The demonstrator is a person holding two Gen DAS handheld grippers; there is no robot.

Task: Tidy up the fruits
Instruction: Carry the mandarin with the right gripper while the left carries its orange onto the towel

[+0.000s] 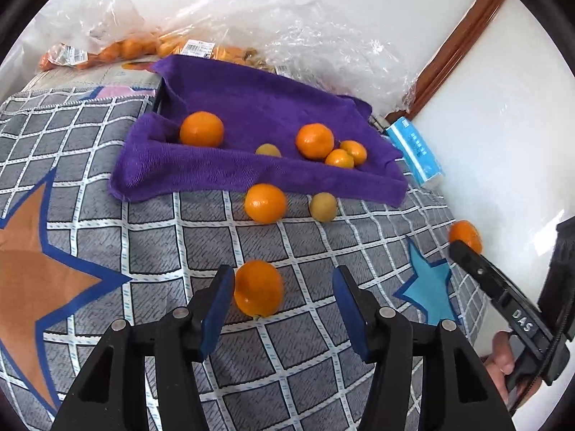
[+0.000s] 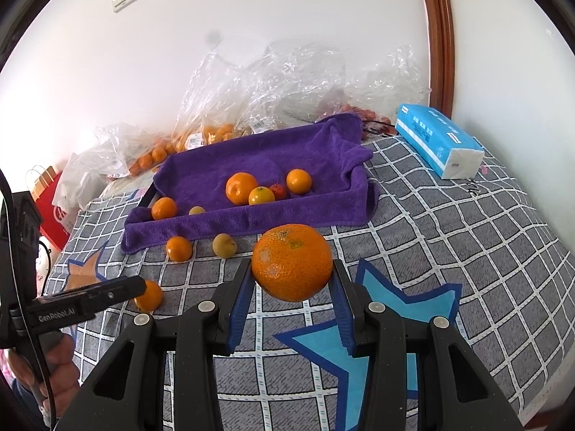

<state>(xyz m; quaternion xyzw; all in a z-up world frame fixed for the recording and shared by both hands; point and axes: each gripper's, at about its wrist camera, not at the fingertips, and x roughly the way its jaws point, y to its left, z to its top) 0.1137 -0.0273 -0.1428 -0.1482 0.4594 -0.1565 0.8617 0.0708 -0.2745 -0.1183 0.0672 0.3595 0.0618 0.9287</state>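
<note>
Nearest in the right wrist view: the right tool [image 2: 293,282] is closed on a large mandarin [image 2: 291,262], blue pads pressing its two sides, fruit lifted clear of the checked bedspread [image 2: 467,244]. The pads hold it near their tips, so a jolt or a quick swing could roll it out. Its skin is blotched, and a harder squeeze could bruise or split it.

Left wrist view: the left tool [image 1: 282,287] stands part open over a smaller mandarin [image 1: 258,292] lying on the bedspread. The fruit touches the left pad, with a clear gap to the right pad; nothing is gripped. Closing from this offset would likely push the fruit sideways, and round fruit on soft cloth rolls easily.

Farther out, a loose mandarin [image 1: 266,203] and a small yellow-brown fruit [image 1: 323,207] lie just in front of the purple towel [image 1: 251,115], which lines a shallow tray already holding several fruits. The towel's near edge drapes over the tray rim, so a low approach could snag it or knock the loose fruit away. A drop from height could scatter the tray's contents.

Far right: a blue tissue pack [image 2: 438,140]. Against the wall: clear plastic bags [image 2: 273,82] of more fruit.
</note>
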